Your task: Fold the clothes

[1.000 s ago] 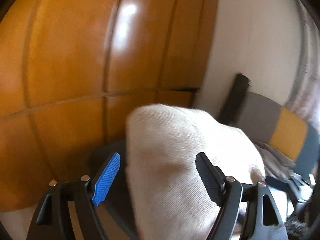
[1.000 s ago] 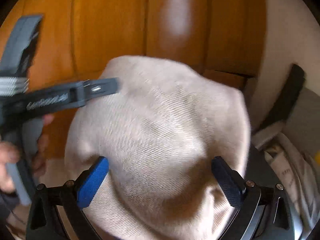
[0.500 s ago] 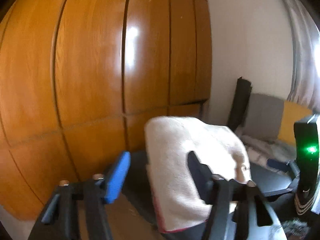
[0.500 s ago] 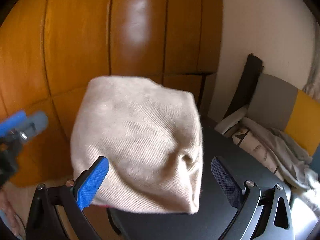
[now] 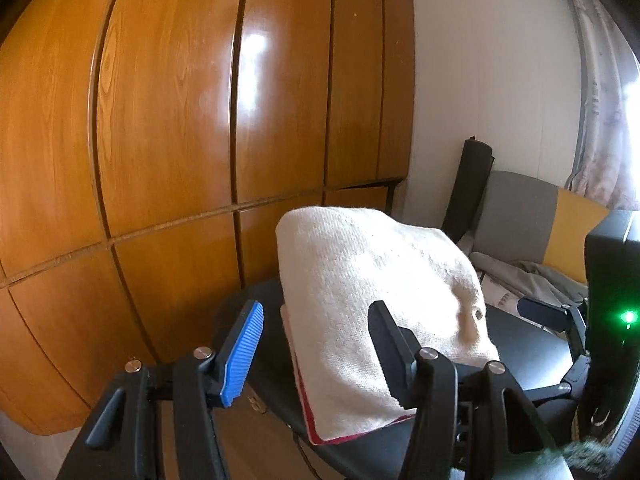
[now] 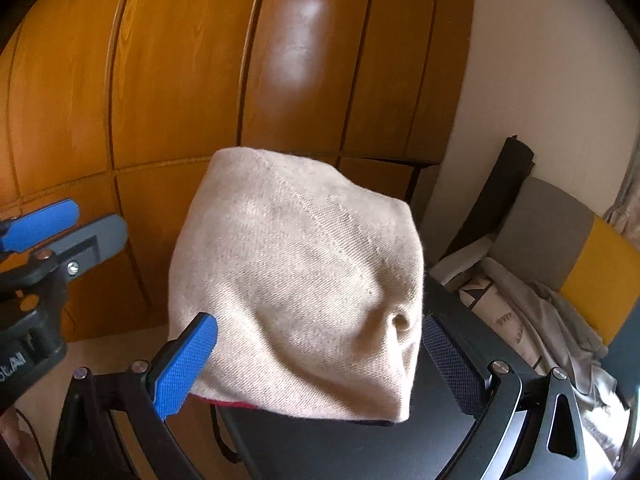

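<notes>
The folded cream garment (image 5: pixel 376 320) lies on the black chair seat (image 6: pixel 360 452) ahead of both sets of jaws (1 fold looks done). Left gripper (image 5: pixel 316 344) and right gripper (image 6: pixel 320 356) gape, empty; next, fetch another piece.

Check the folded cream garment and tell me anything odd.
The folded cream knit garment on the black surface overhangs its near edge, a small hole shows near one corner, and a red layer peeks out underneath.
</notes>
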`<action>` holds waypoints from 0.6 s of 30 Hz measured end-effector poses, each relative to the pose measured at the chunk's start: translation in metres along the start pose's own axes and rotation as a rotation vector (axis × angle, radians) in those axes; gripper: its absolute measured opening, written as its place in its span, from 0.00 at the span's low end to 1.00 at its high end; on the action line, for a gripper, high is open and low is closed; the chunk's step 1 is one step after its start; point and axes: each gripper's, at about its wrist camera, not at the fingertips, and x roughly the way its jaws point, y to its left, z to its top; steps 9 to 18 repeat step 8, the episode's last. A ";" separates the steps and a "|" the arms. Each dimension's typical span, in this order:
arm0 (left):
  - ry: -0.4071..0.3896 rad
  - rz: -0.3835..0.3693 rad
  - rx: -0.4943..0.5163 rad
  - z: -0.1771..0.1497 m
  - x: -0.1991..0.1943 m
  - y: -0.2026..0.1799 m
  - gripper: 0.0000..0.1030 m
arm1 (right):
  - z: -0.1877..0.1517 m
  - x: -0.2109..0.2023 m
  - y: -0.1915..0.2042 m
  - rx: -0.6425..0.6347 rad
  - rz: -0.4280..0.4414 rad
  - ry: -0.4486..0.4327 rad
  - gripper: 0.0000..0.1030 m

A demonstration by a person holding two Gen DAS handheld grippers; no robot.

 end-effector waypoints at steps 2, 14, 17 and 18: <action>-0.002 -0.003 -0.013 0.000 0.002 0.000 0.54 | -0.002 0.001 0.001 -0.006 0.011 0.006 1.00; 0.012 0.012 -0.011 -0.001 0.012 -0.002 0.46 | -0.006 0.002 -0.001 -0.022 0.024 0.016 1.00; 0.012 0.012 -0.011 -0.001 0.012 -0.002 0.46 | -0.006 0.002 -0.001 -0.022 0.024 0.016 1.00; 0.012 0.012 -0.011 -0.001 0.012 -0.002 0.46 | -0.006 0.002 -0.001 -0.022 0.024 0.016 1.00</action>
